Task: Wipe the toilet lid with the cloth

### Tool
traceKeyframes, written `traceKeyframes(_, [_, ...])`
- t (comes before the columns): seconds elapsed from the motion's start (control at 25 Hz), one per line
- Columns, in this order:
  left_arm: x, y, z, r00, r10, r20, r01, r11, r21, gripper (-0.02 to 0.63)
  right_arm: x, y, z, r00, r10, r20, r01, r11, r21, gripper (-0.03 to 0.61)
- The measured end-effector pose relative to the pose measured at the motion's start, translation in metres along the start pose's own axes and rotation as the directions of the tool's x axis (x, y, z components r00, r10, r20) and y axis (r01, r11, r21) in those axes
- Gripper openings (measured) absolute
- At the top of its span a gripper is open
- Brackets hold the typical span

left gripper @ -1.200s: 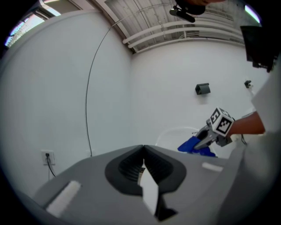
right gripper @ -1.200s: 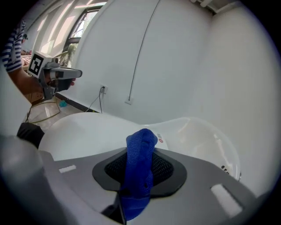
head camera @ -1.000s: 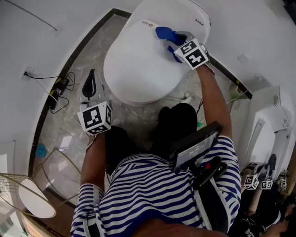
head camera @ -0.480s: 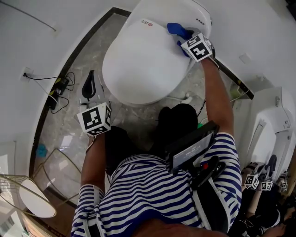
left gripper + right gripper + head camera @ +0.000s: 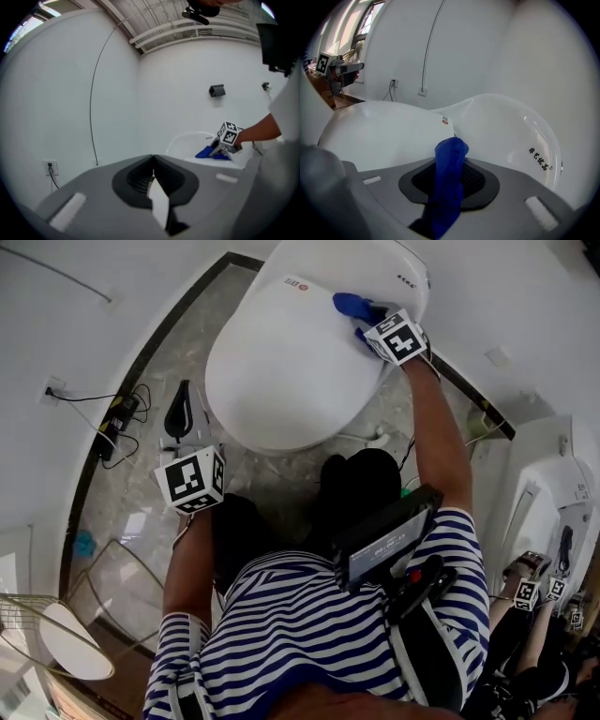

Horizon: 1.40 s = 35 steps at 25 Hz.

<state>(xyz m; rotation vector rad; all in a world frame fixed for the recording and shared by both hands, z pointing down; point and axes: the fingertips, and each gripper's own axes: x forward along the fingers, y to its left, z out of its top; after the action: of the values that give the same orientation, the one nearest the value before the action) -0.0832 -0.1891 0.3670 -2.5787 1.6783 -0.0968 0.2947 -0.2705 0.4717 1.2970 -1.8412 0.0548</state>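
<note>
The white toilet lid [image 5: 281, 371] is down and fills the upper middle of the head view. My right gripper [image 5: 367, 322] is shut on a blue cloth [image 5: 352, 306], which it presses on the lid's back right part, near the rear unit [image 5: 394, 268]. In the right gripper view the cloth [image 5: 450, 159] stands bunched between the jaws above the lid [image 5: 379, 131]. My left gripper [image 5: 183, 409] hangs over the floor left of the toilet, jaws together and empty. The left gripper view shows its jaws [image 5: 152, 161] and the cloth [image 5: 205, 152] far off.
A wall socket [image 5: 56, 388], cables and a black adapter [image 5: 117, 418] lie along the left wall. A wire rack [image 5: 56, 634] stands at the lower left. Another white fixture [image 5: 553, 493] is at the right, with other marker cubes [image 5: 525, 594] below it.
My right gripper slid the cloth from the lid's right side toward its back edge, then a little left. The left gripper has stayed where it was.
</note>
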Motion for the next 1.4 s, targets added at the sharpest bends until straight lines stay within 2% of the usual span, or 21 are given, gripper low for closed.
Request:
traceKeyframes(0.6, [-0.010, -0.004, 0.008, 1.000, -0.016, 0.020, 0.016, 1.000, -0.011, 0.002, -0.045, 0.089, 0.016, 0.993, 0.060, 0.102, -0.055, 0.997, -0.052, 0.114])
traceKeyframes(0.8, [-0.014, -0.005, 0.012, 0.999, -0.020, 0.028, 0.020, 1.000, -0.014, 0.002, -0.062, 0.130, 0.022, 0.984, 0.111, 0.142, -0.101, 0.992, -0.073, 0.114])
traceKeyframes(1.0, [-0.017, -0.003, 0.013, 0.999, -0.020, 0.033, 0.021, 1.000, -0.018, 0.002, -0.076, 0.171, 0.030, 0.972, 0.169, 0.164, -0.146, 0.979, -0.141, 0.114])
traceKeyframes(1.16, [-0.019, -0.002, 0.013, 0.999, -0.023, 0.034, 0.024, 1.000, -0.020, 0.002, -0.089, 0.205, 0.032, 0.958, 0.233, 0.165, -0.199, 0.960, -0.197, 0.114])
traceKeyframes(1.4, [-0.023, -0.006, 0.014, 0.999, -0.029, 0.041, 0.030, 0.999, -0.020, 0.002, -0.104, 0.252, 0.035, 0.909, 0.385, 0.162, -0.320, 0.891, -0.322, 0.114])
